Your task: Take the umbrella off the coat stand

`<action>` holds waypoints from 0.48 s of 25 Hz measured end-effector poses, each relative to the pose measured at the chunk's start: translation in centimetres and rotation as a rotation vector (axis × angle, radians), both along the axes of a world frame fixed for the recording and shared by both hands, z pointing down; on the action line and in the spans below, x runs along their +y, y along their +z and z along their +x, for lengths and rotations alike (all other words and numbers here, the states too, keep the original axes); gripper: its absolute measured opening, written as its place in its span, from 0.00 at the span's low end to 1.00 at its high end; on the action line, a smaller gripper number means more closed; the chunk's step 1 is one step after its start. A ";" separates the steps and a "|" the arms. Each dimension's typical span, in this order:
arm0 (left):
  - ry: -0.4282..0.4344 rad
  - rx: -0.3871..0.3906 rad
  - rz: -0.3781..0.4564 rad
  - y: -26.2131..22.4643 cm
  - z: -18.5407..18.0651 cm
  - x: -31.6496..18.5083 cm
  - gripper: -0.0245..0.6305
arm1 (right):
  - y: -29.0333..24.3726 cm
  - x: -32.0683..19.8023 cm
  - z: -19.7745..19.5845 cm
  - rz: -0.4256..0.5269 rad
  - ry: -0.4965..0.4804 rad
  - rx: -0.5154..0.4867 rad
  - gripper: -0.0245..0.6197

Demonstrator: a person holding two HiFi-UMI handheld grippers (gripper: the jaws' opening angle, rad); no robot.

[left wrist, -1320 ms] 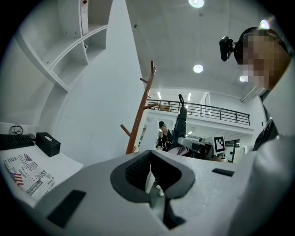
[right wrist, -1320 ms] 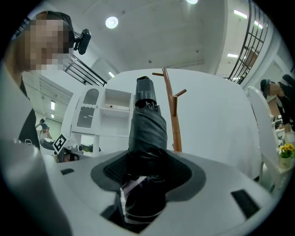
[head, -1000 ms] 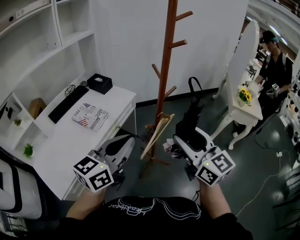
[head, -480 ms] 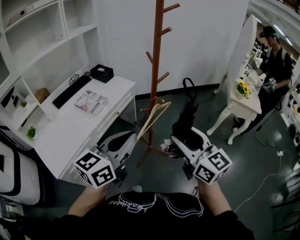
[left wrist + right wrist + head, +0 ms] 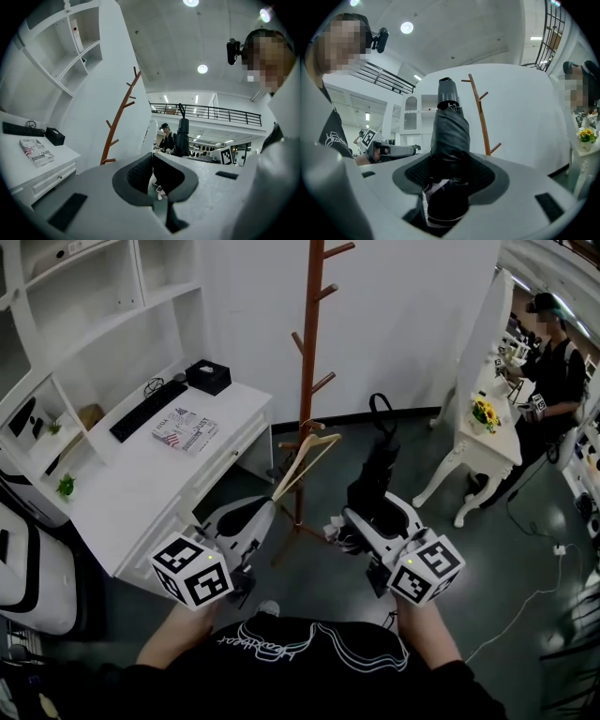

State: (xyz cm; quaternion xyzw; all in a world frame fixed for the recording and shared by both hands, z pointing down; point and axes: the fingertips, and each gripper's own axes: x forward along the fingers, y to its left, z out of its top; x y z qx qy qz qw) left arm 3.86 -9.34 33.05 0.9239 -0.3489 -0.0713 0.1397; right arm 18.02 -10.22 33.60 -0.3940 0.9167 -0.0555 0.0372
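My right gripper [image 5: 364,517] is shut on a folded black umbrella [image 5: 377,470], which stands upright in its jaws with the strap loop on top. In the right gripper view the umbrella [image 5: 450,126] fills the gap between the pads of the right gripper [image 5: 451,161]. The brown wooden coat stand [image 5: 307,381] rises just left of the umbrella, apart from it, and a wooden hanger [image 5: 302,463] hangs on a low peg. My left gripper [image 5: 246,526] is beside the stand's base; its jaws [image 5: 152,158] meet at the tips with nothing between them.
A white desk [image 5: 122,512] at the left carries a keyboard [image 5: 145,411], a book [image 5: 185,430] and a black box [image 5: 208,377], with shelves behind. At the right stands a white table [image 5: 483,451] with flowers, and another person [image 5: 548,371] beyond it. A cable [image 5: 525,606] lies on the floor.
Both grippers have drawn back from the coat stand, so it looks farther away. The umbrella has stayed upright in the right gripper.
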 end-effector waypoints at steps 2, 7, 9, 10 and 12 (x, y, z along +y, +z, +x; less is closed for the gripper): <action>0.002 -0.003 0.005 0.1 0.2 0.4 0.05 | 0.1 0.4 0.2 0.004 0.004 0.003 0.41; -0.002 -0.007 0.007 0.1 0.1 0.8 0.05 | 0.0 0.7 0.1 0.014 -0.001 0.004 0.41; 0.000 -0.006 0.005 0.1 0.2 0.9 0.05 | 0.0 0.7 0.1 0.013 -0.002 0.008 0.41; 0.000 -0.005 0.005 0.1 0.2 0.9 0.05 | 0.0 0.6 0.2 0.012 -0.001 0.009 0.41; -0.001 -0.005 0.007 0.1 0.1 0.8 0.05 | 0.0 0.6 0.2 0.010 0.001 0.010 0.41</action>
